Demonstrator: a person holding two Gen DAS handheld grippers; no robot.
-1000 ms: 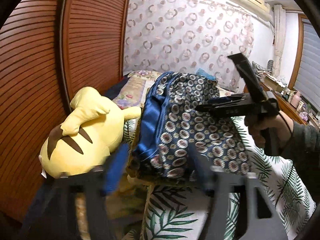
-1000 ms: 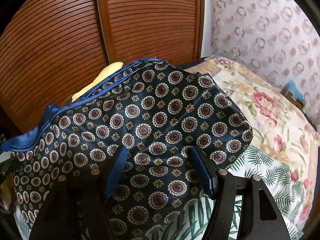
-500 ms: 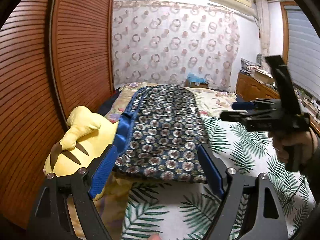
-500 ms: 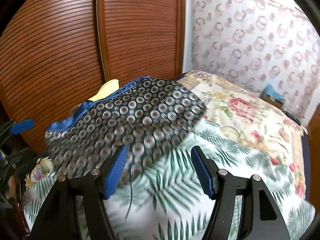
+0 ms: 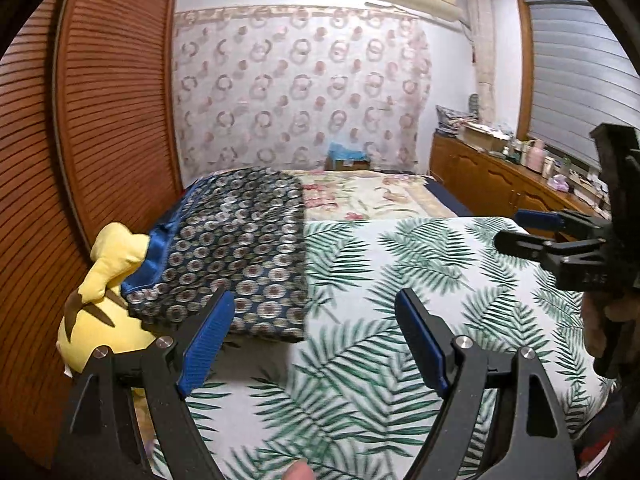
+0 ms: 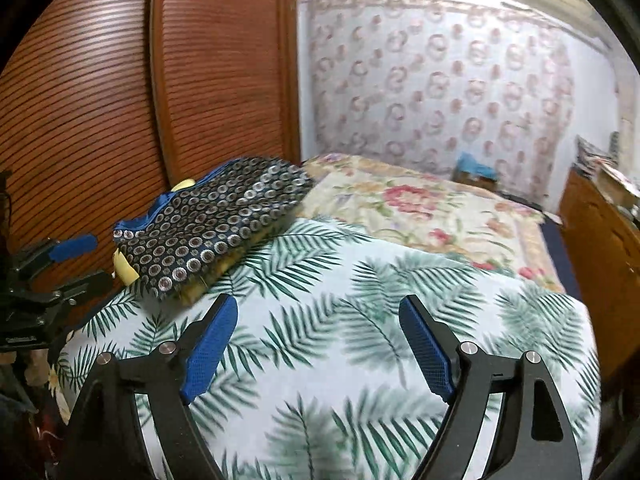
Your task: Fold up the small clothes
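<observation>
Folded patterned garment (image 5: 236, 256) at the left edge of the bed, both grippers clear of it.

At far left, ribbed brown wooden doors (image 5: 100, 120); below, soft yellow plush toy (image 5: 104, 280) wedged beside and partly under the garment, a dark silky cloth with round medallions and a blue satin edge, lying flat. Left gripper (image 5: 316, 340) spread wide, nothing between its blue ribbed pads, over the palm-leaf bedspread (image 5: 400, 280). Further right, flowered quilt (image 6: 420, 208) behind, ring-patterned curtain (image 5: 300, 92) across the back wall. Right gripper (image 6: 318, 340) opening, nothing between its pads. At far right, cluttered wooden sideboard (image 5: 500, 176) under a shuttered window.
</observation>
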